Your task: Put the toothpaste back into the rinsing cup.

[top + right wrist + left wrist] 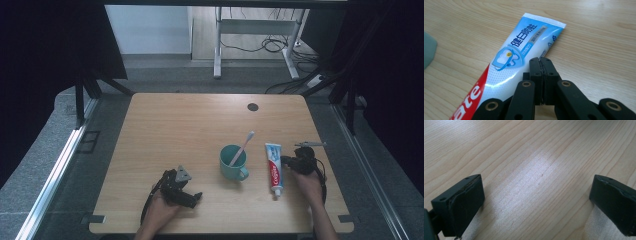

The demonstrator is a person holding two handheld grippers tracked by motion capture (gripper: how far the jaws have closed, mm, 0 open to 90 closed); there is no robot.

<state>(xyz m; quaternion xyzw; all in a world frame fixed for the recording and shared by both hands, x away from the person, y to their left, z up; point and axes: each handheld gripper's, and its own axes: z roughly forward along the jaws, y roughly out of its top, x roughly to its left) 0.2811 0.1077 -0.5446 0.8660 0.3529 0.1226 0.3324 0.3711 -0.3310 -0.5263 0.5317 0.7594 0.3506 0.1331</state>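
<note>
A white, blue and red toothpaste tube [273,167] lies flat on the wooden table [190,125], cap toward the front edge. Just left of it stands a teal mug [233,162] with a toothbrush [242,148] leaning in it. My right gripper [286,161] sits at the tube's right side, pointing left at it; in the right gripper view its jaws are pressed together with nothing between them, the tips [540,61] over the tube's [521,52] edge. My left gripper [196,197] rests near the front left, its jaws wide apart [536,197] over bare wood.
A dark round grommet [252,107] is set in the table near its far edge. Beyond the table stand a white desk frame [260,30] and cables on the floor. Black curtains hang at both sides.
</note>
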